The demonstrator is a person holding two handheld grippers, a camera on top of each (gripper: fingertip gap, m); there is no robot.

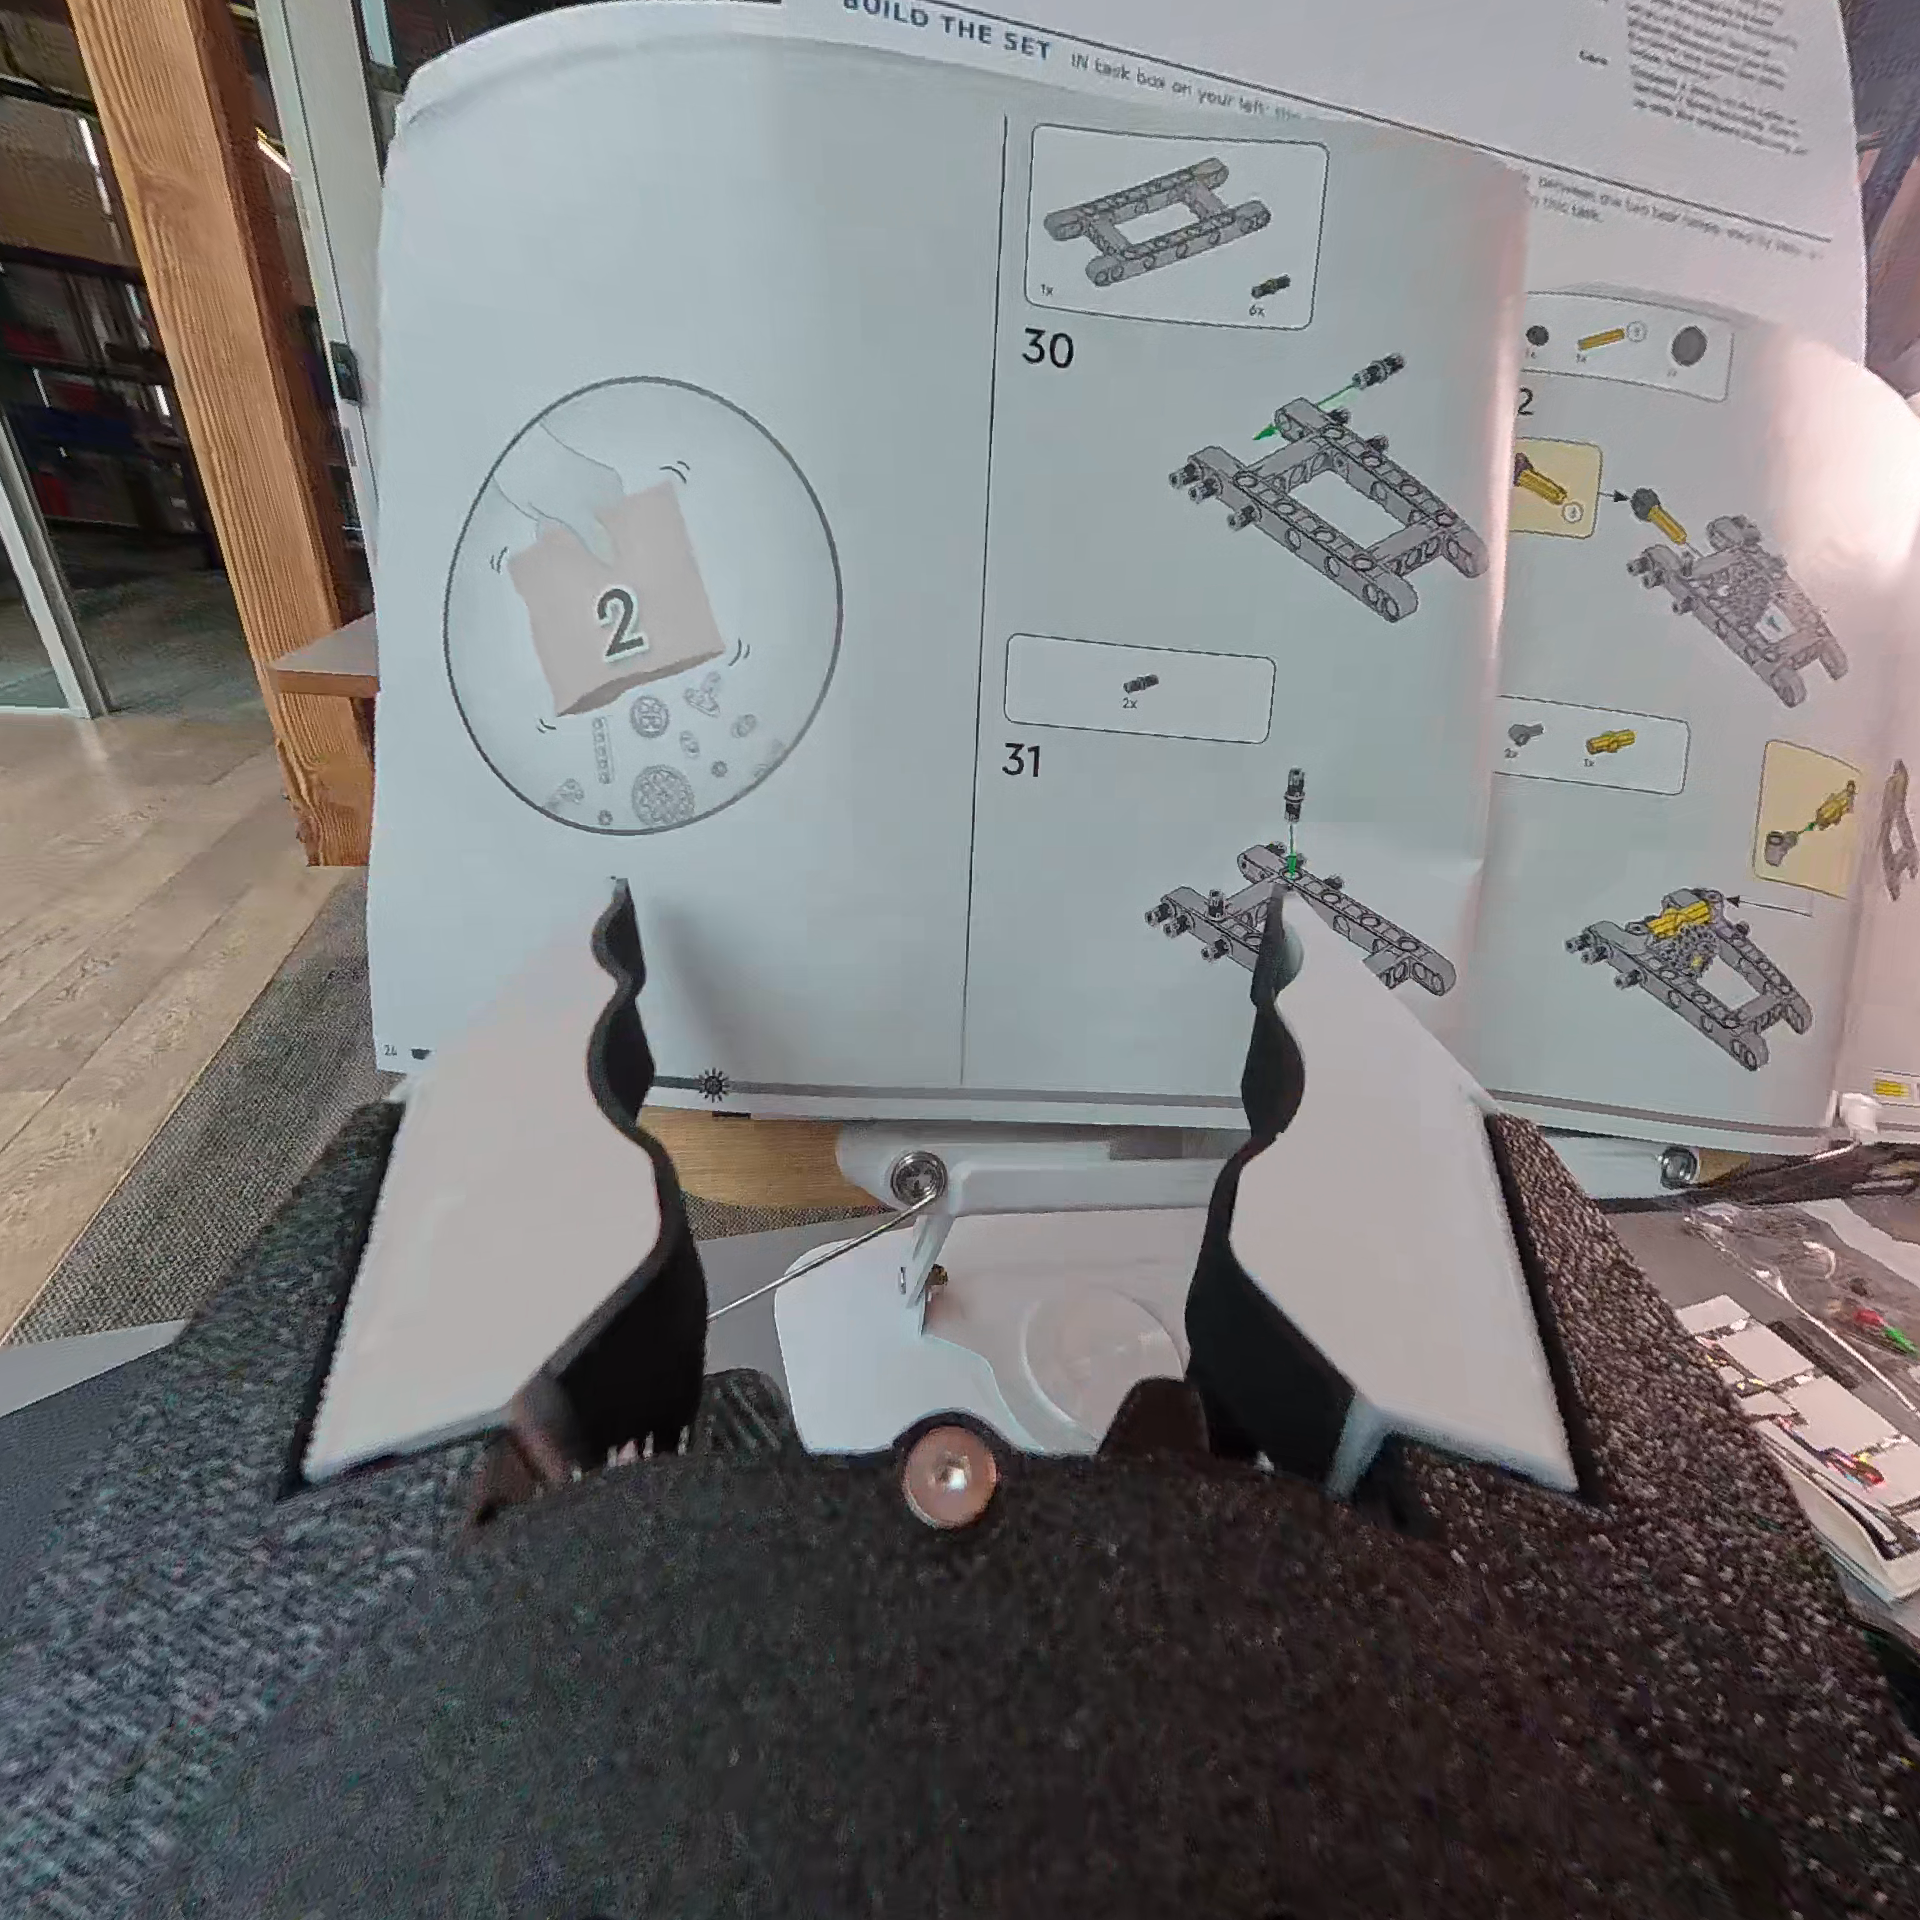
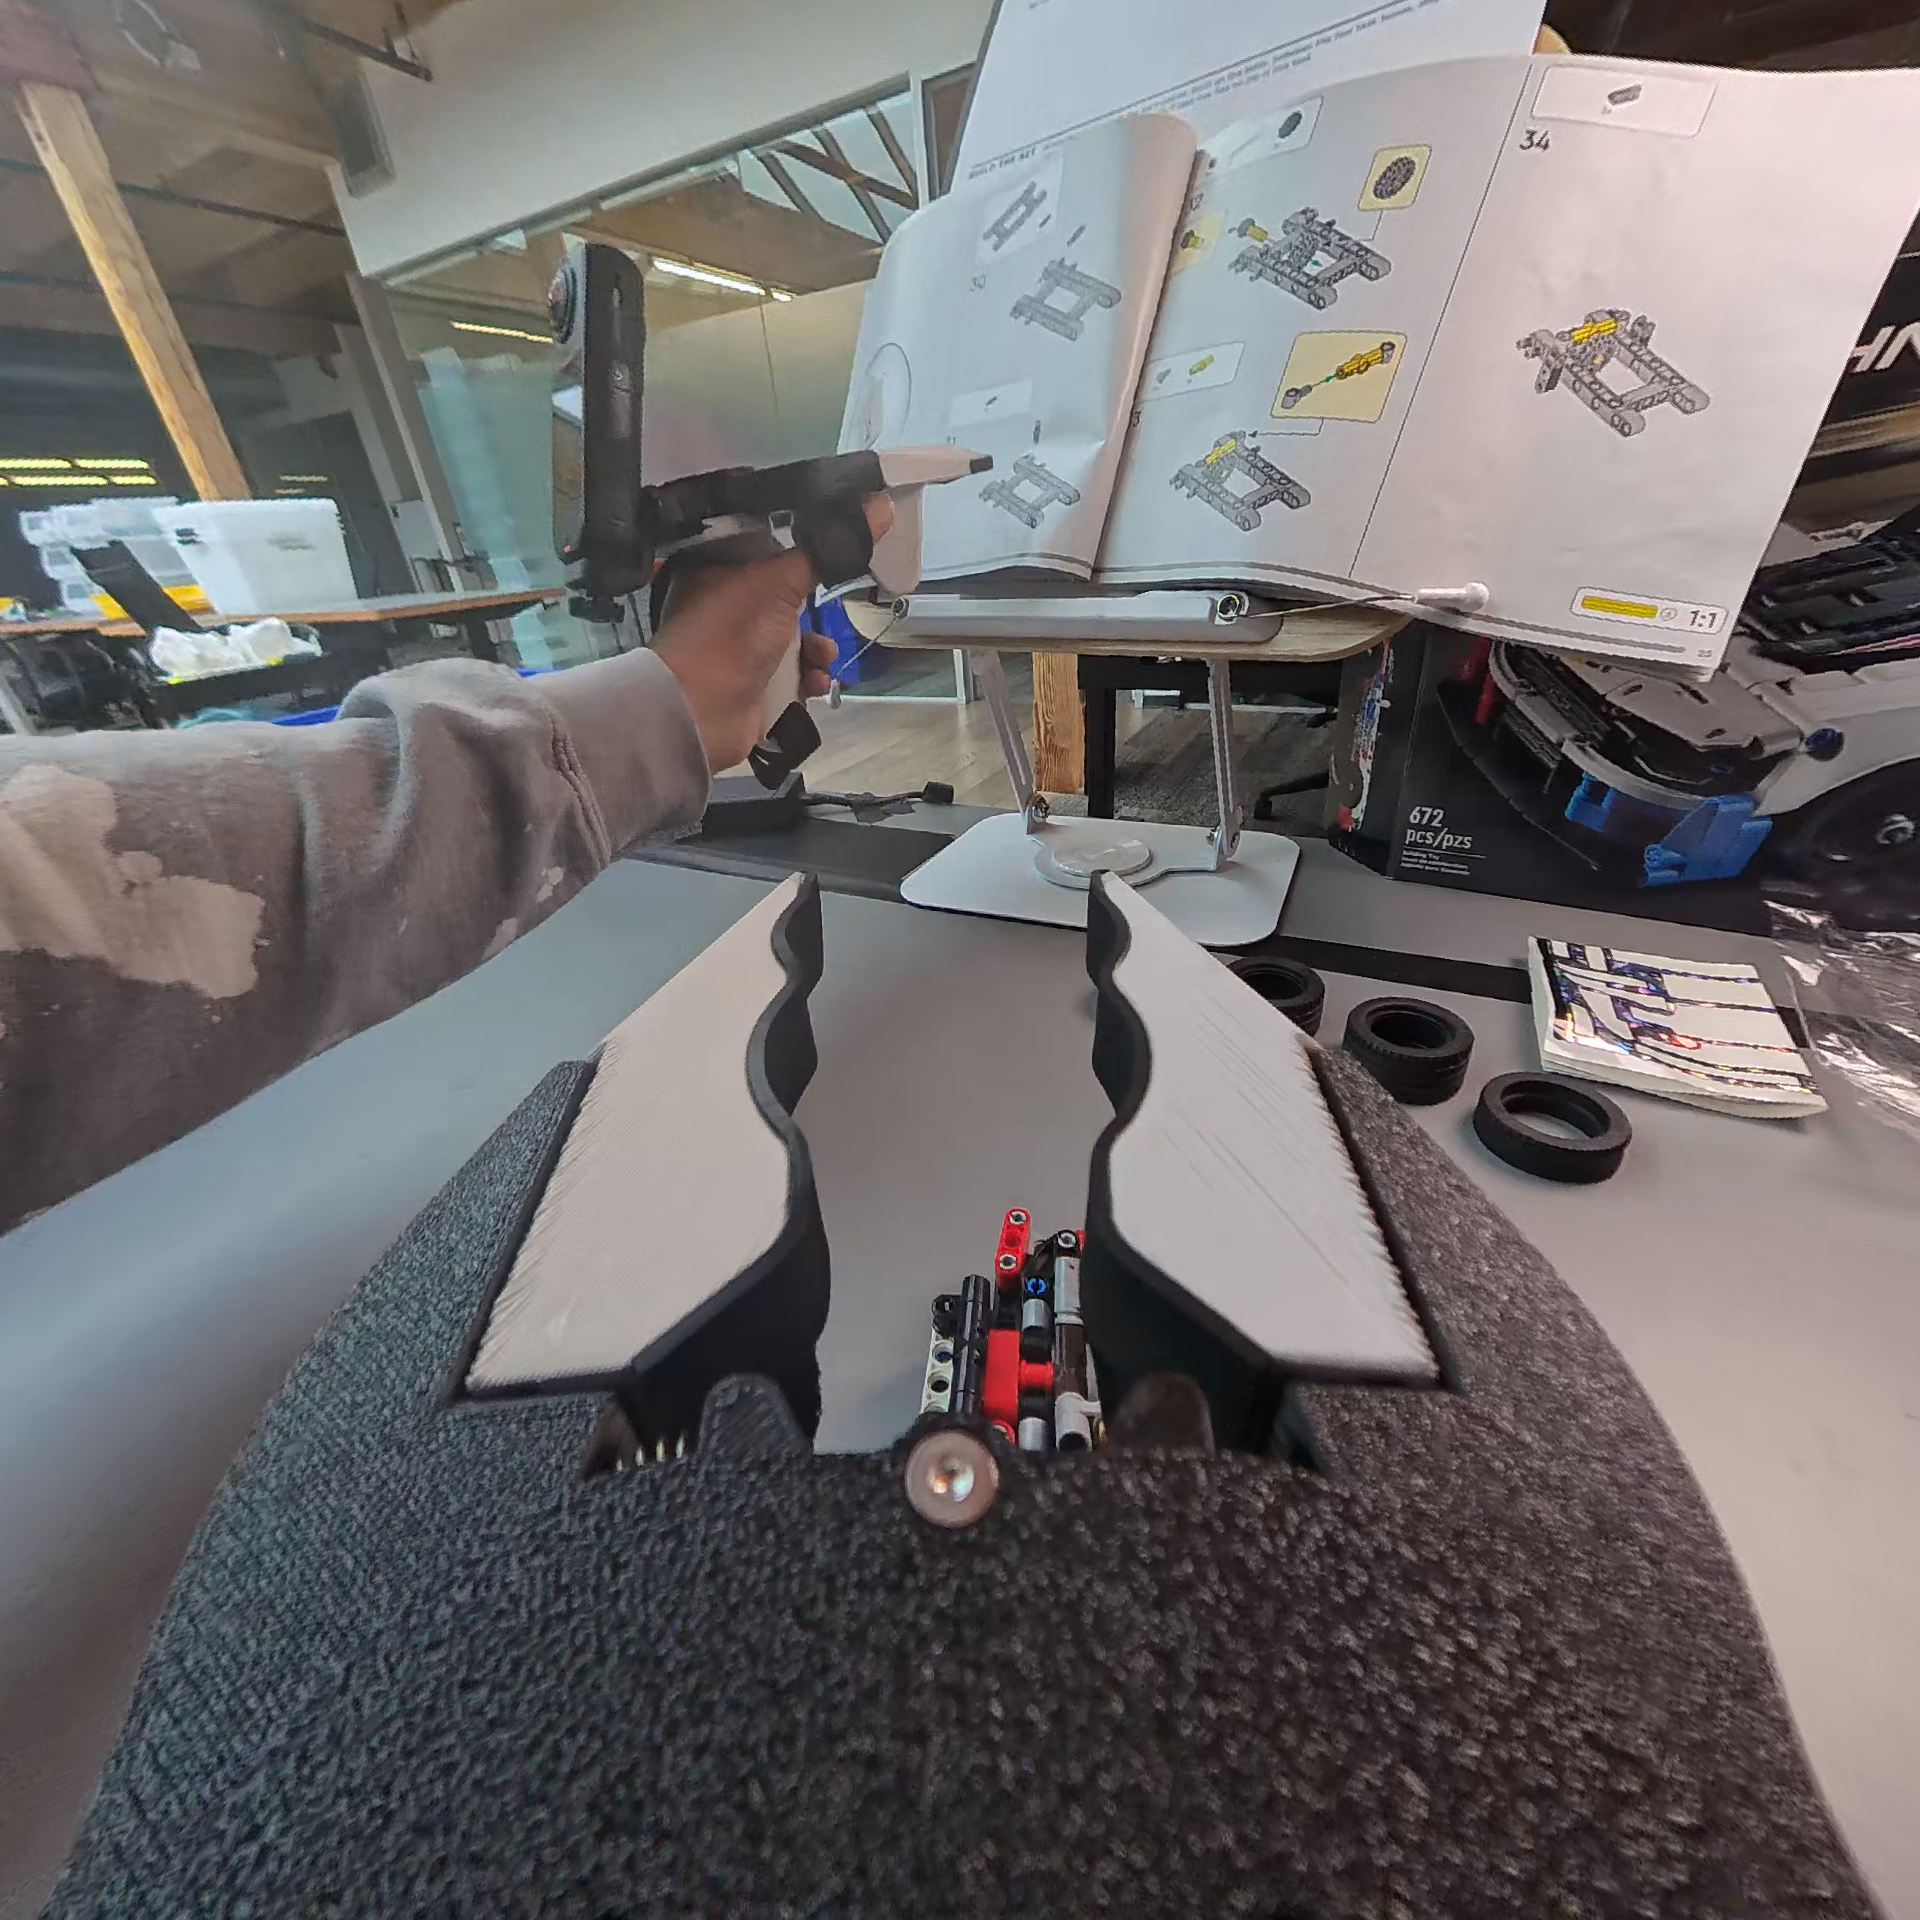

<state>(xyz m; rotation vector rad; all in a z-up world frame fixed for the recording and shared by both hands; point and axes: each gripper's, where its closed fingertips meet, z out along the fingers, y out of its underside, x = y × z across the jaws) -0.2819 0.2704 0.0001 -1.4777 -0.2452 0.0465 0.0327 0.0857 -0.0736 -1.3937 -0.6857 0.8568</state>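
An open instruction booklet [image 1: 727, 312] stands on a white tilted stand [image 1: 1039, 1340]; its left page curls forward. My left gripper [image 1: 948, 899] is open, its fingertips close in front of the lower part of that page, with nothing between them. In the right wrist view, a hand holds the left gripper [image 2: 935, 468] with its tip against the left page of the booklet [image 2: 1455, 312]. My right gripper [image 2: 953, 883] is open and low over the grey table [image 2: 1714, 1299]. A small red, black and grey brick assembly [image 2: 1013, 1340] lies between the finger bases, close to the right finger.
Three black tyres [image 2: 1408, 1039] lie right of my right gripper, with a sticker sheet [image 2: 1673, 1023] and a clear plastic bag [image 2: 1849, 987] beyond. A black set box [image 2: 1558, 758] stands behind the white stand [image 2: 1226, 883]. A grey sleeve [image 2: 312, 831] crosses the left. Spacing between my two grippers at the tips: around 35 centimetres.
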